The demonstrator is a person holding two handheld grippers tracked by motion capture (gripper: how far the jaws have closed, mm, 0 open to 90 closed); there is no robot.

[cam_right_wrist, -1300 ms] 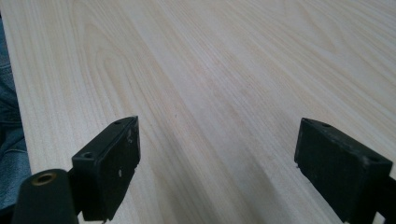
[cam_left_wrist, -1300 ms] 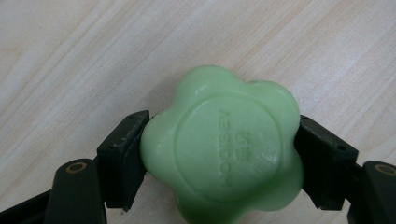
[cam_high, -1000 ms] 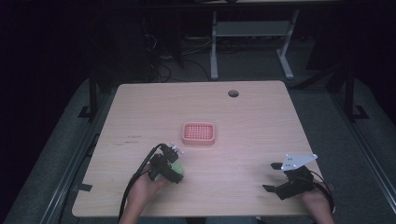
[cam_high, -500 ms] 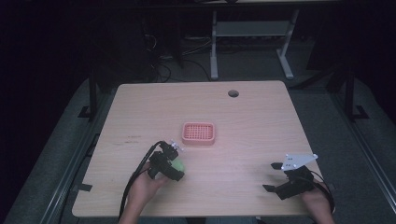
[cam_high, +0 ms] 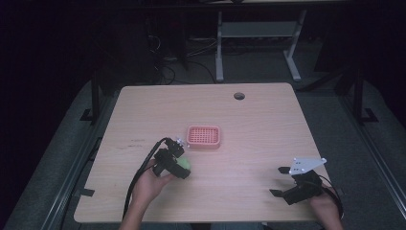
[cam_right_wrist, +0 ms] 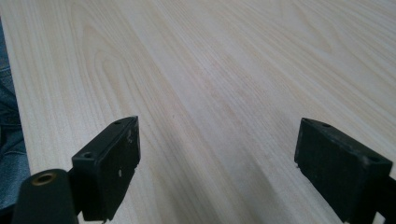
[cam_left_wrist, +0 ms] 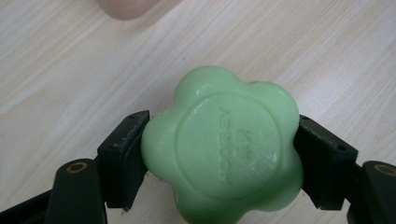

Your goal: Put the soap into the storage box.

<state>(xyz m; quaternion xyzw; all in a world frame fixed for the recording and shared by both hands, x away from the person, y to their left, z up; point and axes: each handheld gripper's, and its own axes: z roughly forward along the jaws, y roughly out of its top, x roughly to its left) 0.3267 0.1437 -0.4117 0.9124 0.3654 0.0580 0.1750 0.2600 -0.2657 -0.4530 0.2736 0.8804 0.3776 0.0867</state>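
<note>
Since a second ago the left tongs (cam_high: 178, 158) have crept a little forward and toward the pink tray (cam_high: 204, 137), carrying the green soap (cam_high: 183, 164) with them, while the right tongs (cam_high: 283, 182) have stayed where they were near the front right corner of the worktop (cam_high: 268, 124). From the high view the soap is just a small pale green patch at the front of the left tongs, close to the tray's near left corner but apart from it, and the person's left hand (cam_high: 152, 181) grips the tool from below with the cable trailing back along the forearm. Seen from the left gripper view, the soap (cam_left_wrist: 223, 145) shows its shape: a flower-like bar with rounded lobes, a raised round centre and embossed lettering that reads upside down and is hard to make out. Its two sides are pinched between the black pads (cam_left_wrist: 125, 154), and it sits above the pale wood grain; whether it touches the wood I cannot tell. A blurred pink edge at the top of that view is cut off by the frame. Looking along the right tongs (cam_right_wrist: 217, 163), their jaws stand spread wide over bare wood with nothing between them, and a strip of blue cloth (cam_right_wrist: 10, 154) shows past the worktop edge at the left. Beyond the worktop the room is dark, with only a white stand (cam_high: 253, 43) and some cables dimly visible
</note>
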